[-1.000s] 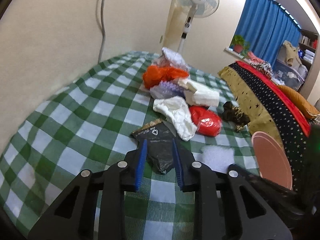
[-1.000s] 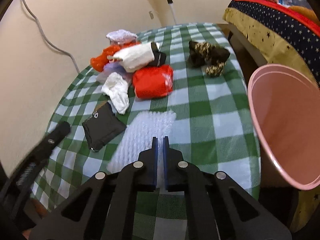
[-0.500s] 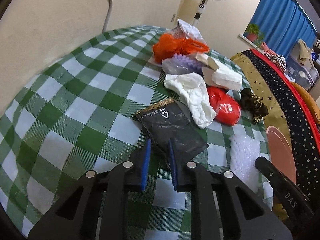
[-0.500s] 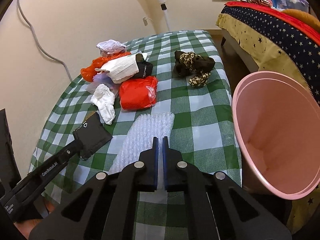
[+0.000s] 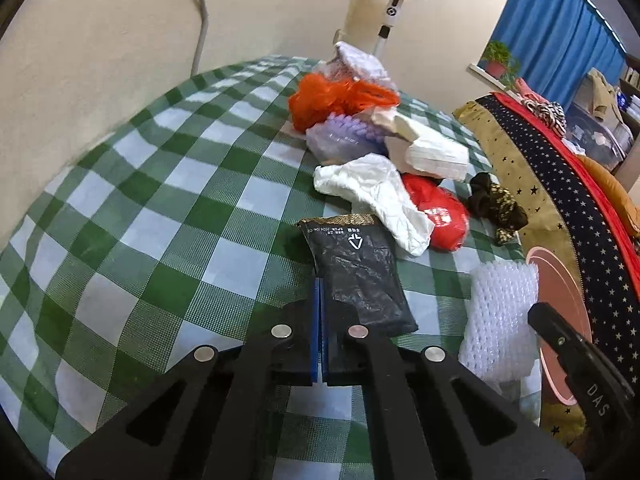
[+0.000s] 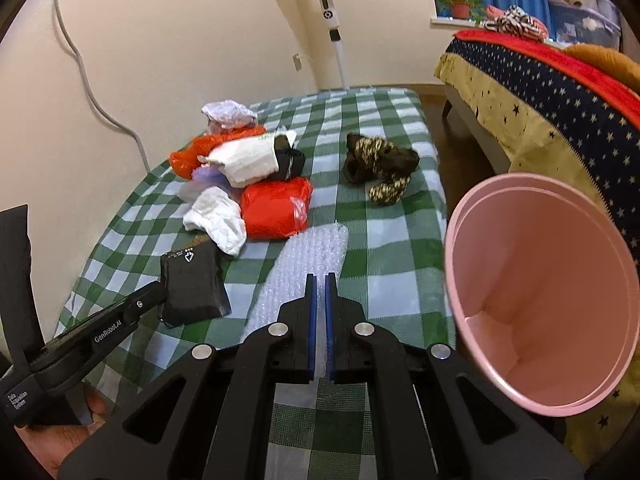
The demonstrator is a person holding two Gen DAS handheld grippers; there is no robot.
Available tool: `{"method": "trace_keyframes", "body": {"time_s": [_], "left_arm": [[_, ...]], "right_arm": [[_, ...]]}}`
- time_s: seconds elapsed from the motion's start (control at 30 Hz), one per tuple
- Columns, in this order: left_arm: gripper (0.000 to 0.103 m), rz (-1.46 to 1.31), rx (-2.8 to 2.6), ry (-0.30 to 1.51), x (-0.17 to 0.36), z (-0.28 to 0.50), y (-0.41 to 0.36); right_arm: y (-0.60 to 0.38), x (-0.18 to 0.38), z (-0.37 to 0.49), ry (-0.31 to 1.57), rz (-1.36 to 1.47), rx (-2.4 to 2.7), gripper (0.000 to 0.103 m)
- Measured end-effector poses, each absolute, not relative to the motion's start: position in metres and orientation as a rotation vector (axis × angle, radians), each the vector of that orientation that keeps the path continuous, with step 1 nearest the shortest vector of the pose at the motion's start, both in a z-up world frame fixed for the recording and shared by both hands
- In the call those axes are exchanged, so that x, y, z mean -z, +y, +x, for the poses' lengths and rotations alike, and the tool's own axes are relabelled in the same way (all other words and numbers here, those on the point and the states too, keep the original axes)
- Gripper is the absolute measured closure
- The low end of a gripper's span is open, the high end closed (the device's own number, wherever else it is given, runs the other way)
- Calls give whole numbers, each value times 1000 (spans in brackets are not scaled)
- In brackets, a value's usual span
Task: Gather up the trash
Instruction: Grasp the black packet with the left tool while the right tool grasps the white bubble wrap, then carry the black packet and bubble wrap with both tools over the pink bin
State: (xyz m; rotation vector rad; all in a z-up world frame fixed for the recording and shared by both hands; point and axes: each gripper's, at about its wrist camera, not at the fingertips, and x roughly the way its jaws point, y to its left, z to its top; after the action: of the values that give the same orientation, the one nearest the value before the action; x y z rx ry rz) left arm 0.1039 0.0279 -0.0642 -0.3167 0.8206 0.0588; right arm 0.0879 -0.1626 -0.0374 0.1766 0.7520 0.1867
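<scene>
The black foil pouch (image 5: 358, 276) lies flat on the green-checked tablecloth (image 5: 168, 216), at the near end of a heap of wrappers, with a white crumpled paper (image 5: 380, 196) overlapping its far corner. It looks thin, light and limp, with a slick surface; a pinch at its near edge seems the best hold, since a flat sheet offers little else. The left gripper (image 5: 320, 320) has its blue pads pressed together on the pouch's near left corner, which appears caught between them. The right gripper (image 6: 319, 308) hovers over the sheet of bubble wrap (image 6: 304, 268), jaws nearly together with a narrow slit; whether they nip the wrap cannot be told. The pink bin (image 6: 540, 292) stands open at the table's right edge.
</scene>
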Motion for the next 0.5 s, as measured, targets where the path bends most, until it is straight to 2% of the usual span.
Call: {"method": "trace_keyframes", "body": {"time_s": [0.5], "left_arm": [[103, -242, -18, 725, 24, 73, 23]], "right_arm": [[-188, -14, 56, 671, 141, -150, 99]]}}
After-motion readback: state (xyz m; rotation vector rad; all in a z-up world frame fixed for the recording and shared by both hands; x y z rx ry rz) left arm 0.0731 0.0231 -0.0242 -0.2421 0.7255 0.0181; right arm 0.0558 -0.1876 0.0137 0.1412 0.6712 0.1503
